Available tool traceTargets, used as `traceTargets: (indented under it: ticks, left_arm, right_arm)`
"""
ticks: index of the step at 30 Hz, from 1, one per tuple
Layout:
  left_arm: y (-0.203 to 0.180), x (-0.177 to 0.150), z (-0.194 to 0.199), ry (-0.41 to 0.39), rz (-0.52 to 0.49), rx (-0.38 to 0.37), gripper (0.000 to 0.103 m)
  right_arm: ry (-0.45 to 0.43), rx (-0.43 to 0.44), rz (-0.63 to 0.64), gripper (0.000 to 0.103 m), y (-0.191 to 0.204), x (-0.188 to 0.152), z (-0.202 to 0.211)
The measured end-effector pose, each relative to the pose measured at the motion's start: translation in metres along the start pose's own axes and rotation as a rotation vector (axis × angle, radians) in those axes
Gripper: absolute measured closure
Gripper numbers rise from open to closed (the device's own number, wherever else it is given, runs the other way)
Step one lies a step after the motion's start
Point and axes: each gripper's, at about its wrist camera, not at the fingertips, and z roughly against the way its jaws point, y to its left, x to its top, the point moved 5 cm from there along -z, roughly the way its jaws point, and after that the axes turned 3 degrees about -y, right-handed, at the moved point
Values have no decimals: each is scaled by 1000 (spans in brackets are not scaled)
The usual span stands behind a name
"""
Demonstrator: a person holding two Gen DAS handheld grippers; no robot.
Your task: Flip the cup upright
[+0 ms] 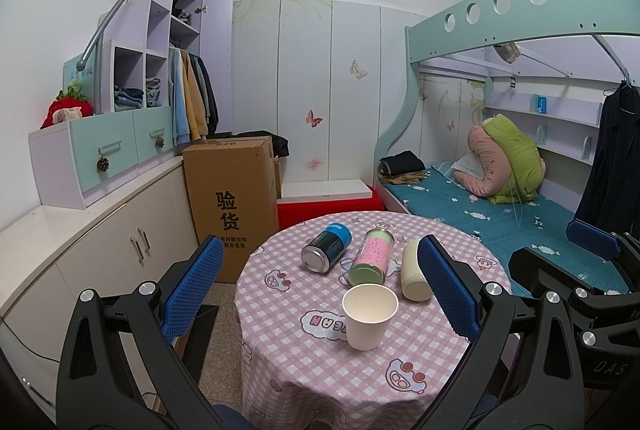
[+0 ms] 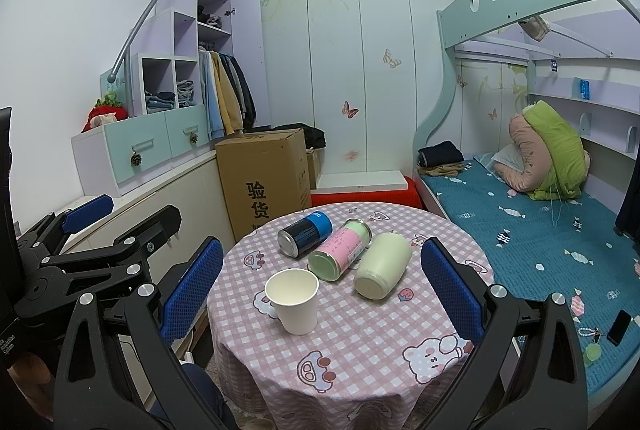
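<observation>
Done by the look of it: paper cup (image 1: 370, 315) upright near table (image 1: 440, 230) front, left gripper (image 1: 320, 290) and right gripper (image 2: 322, 290) apart, empty.

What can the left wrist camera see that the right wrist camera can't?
Only the left wrist view shows a dark coat hanging by the bunk bed. Only the right wrist view shows a black phone lying on the teal bed cover. Both show the upright white paper cup and three cans lying on the pink checked round table, with both tools open.
</observation>
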Motion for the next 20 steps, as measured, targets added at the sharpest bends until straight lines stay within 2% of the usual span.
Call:
traceTargets:
  ticks: [20]
  left_arm:
    - [0, -6, -10, 14, 0, -7, 5]
  right_arm:
    - [14, -3, -7, 7, 0, -5, -7]
